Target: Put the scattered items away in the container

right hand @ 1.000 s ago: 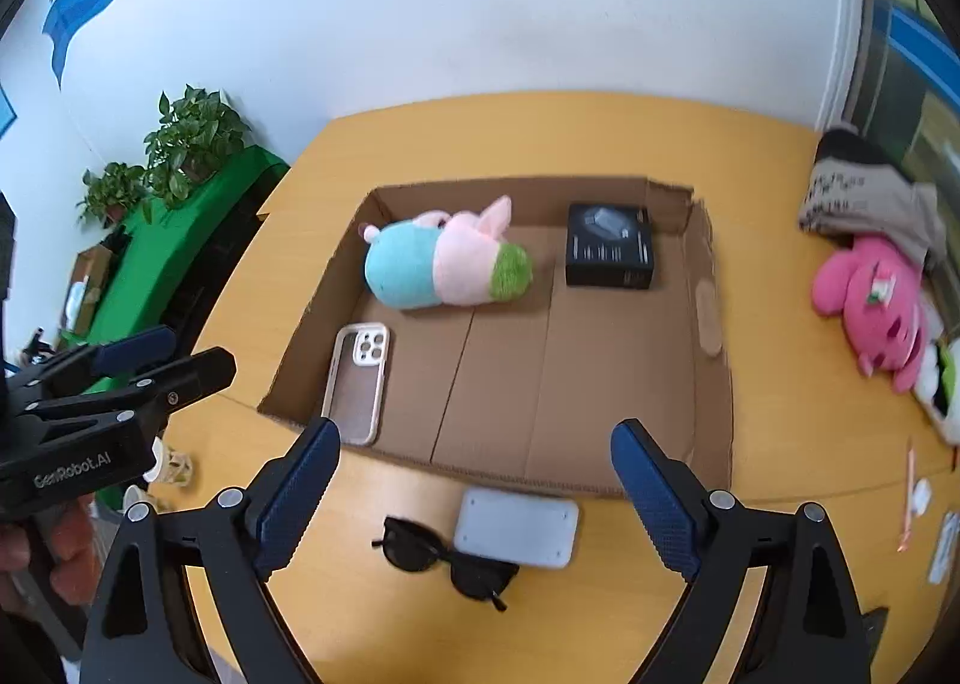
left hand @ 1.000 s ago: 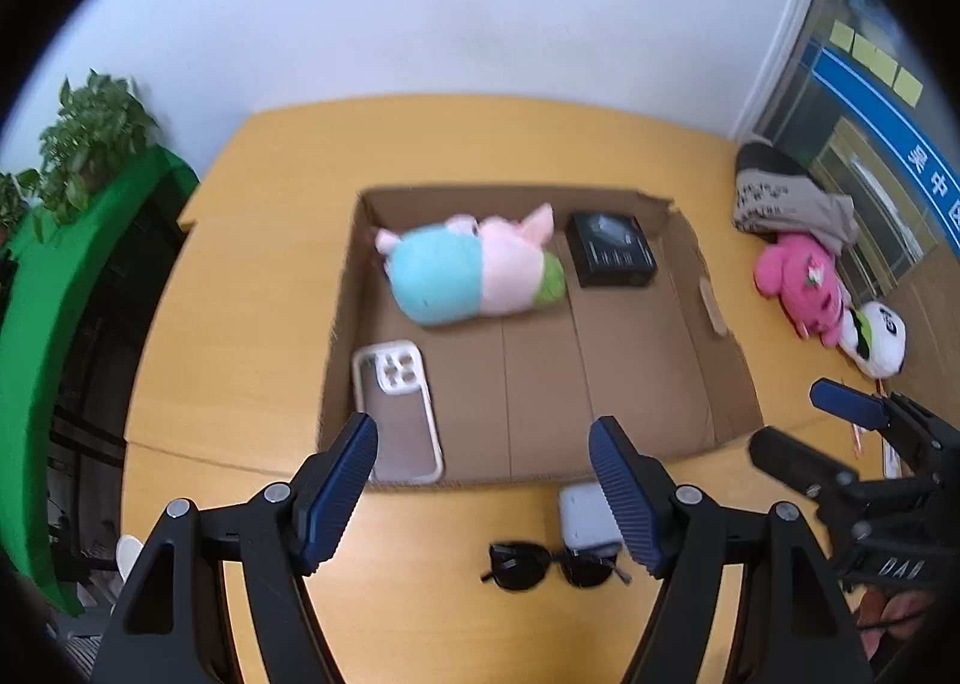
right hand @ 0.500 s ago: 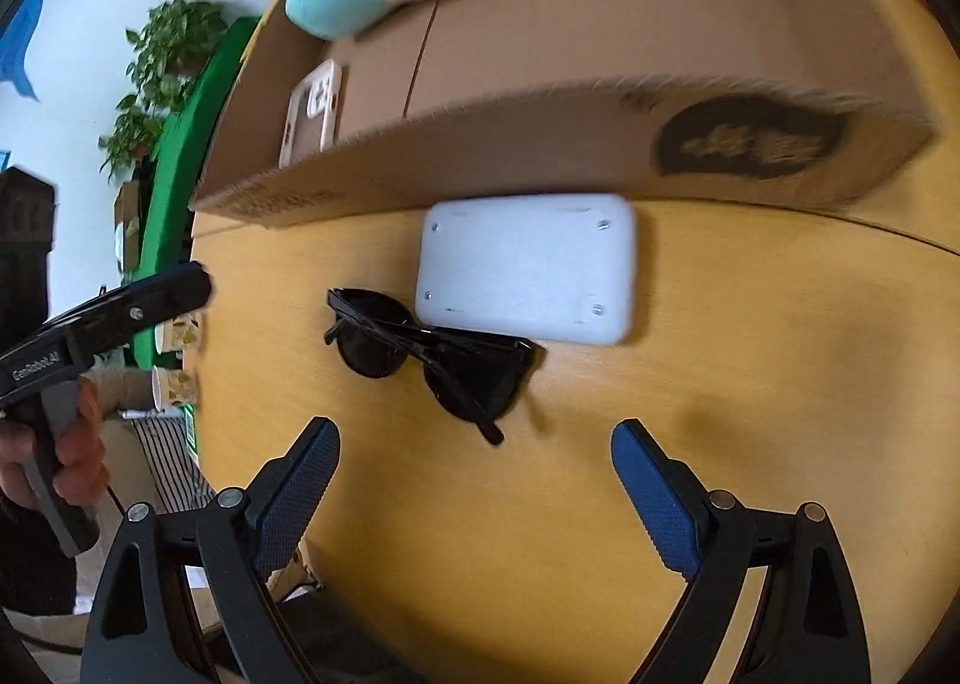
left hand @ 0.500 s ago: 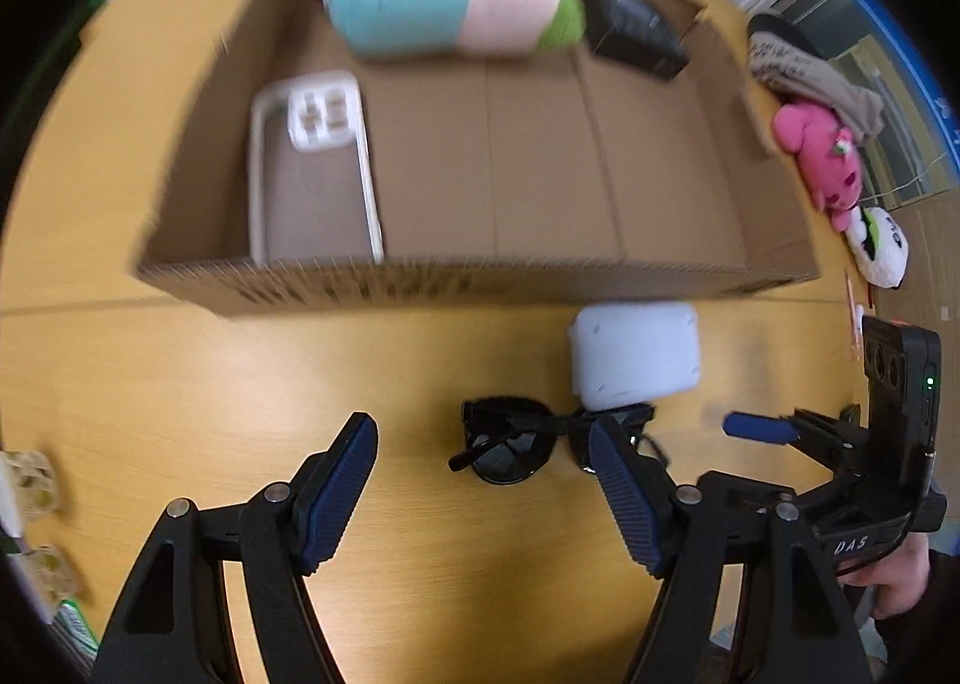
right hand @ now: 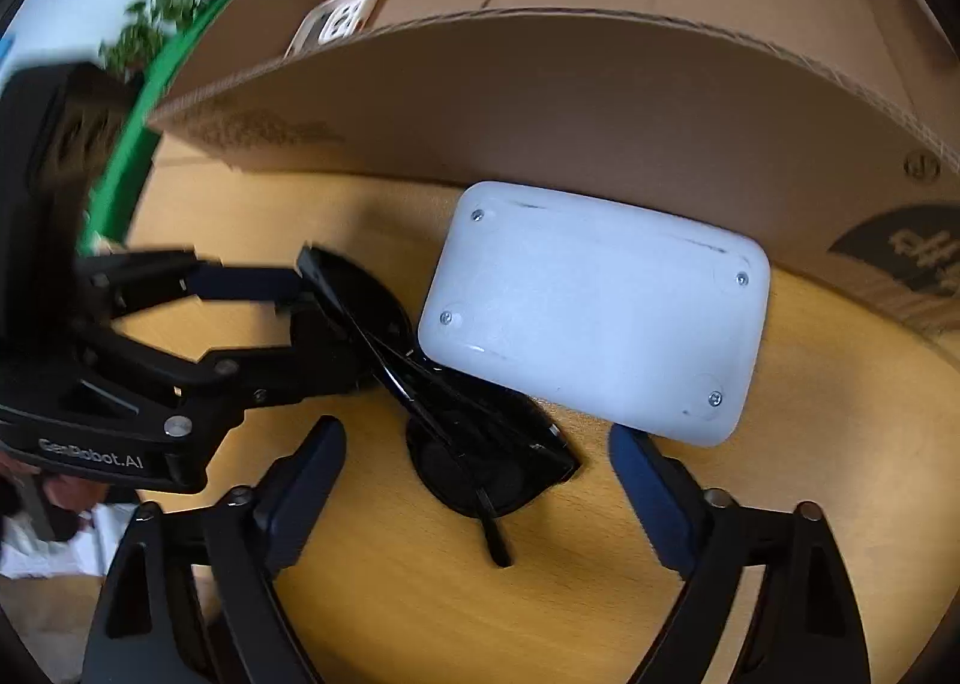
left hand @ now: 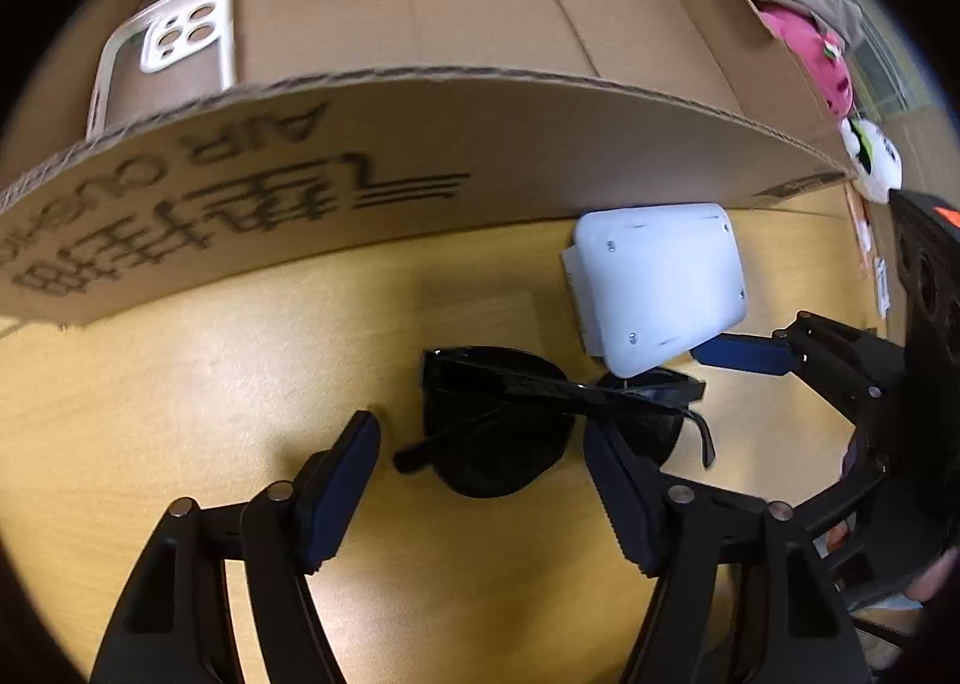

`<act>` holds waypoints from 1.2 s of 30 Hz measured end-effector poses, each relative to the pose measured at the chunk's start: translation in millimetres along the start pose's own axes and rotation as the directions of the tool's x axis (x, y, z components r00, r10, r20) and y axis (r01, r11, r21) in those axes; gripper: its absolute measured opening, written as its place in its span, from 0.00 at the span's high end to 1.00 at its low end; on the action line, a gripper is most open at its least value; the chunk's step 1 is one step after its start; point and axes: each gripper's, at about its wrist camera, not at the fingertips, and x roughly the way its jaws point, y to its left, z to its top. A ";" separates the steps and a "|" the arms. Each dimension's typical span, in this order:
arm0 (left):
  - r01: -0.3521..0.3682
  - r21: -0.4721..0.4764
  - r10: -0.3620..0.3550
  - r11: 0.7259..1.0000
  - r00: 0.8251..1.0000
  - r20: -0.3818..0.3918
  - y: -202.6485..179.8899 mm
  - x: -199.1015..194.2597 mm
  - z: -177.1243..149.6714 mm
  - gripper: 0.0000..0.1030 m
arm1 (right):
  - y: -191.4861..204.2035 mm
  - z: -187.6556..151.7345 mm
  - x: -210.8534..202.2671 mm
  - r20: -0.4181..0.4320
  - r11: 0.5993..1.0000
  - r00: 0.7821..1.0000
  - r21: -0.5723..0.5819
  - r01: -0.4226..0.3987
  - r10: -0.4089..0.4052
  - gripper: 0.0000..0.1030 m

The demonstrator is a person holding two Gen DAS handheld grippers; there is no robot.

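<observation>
Both grippers have dropped low over the wooden table (left hand: 180,384), left gripper (left hand: 480,462) and right gripper (right hand: 477,474) closing, unclamped, around black sunglasses (left hand: 510,426) beside the cardboard box (left hand: 420,156).

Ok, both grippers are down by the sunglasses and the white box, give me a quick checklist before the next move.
1. Sunglasses between left gripper fingers, jaws closing, no contact yet: ok.
2. White box between right gripper fingers: not ok, only one lens is.
3. White box overlapping the sunglasses: not ok.
4. Free floor in cardboard box: ok.
5. Grippers clear of each other: cannot tell.
</observation>
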 end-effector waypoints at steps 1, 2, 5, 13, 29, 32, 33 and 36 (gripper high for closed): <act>-0.010 0.010 0.010 1.000 1.000 0.002 -4.3 1.4 -0.2 0.50 | 2.5 -0.7 -0.4 0.003 1.000 1.000 -0.007 0.010 -0.010 0.34; -0.011 0.009 0.011 1.000 1.000 -0.001 -6.3 2.6 -0.4 0.65 | 4.5 -0.3 -0.8 0.005 1.000 1.000 -0.010 0.013 -0.013 0.48; -0.002 -0.014 0.002 1.000 1.000 -0.015 -10.7 7.2 -2.4 0.74 | 8.7 0.2 3.3 -0.018 1.000 1.000 -0.016 0.018 -0.018 0.79; 0.046 -0.074 -0.047 0.996 0.999 -0.022 -16.7 9.2 -21.6 0.96 | 19.8 -11.4 -0.5 -0.038 0.996 0.999 -0.088 -0.026 0.023 0.88; 0.245 -0.269 -0.239 0.931 0.969 0.058 1.9 -27.7 -41.2 0.95 | 15.1 -5.7 -47.7 0.036 0.966 0.972 0.109 -0.234 0.231 0.90; 0.328 -0.334 -0.320 0.884 0.944 0.081 8.3 -29.1 -50.4 0.83 | 15.3 -3.2 -58.7 0.061 0.962 0.970 0.127 -0.243 0.237 0.90; 0.372 -0.360 -0.365 0.856 0.927 0.089 14.3 -30.9 -45.6 0.77 | 13.6 5.1 -60.8 0.068 0.959 0.968 0.138 -0.248 0.241 0.90; 0.483 -0.400 -0.478 0.779 0.870 0.119 21.6 -36.2 -39.9 0.61 | 7.7 6.9 -72.8 0.113 0.944 0.959 0.180 -0.278 0.261 0.90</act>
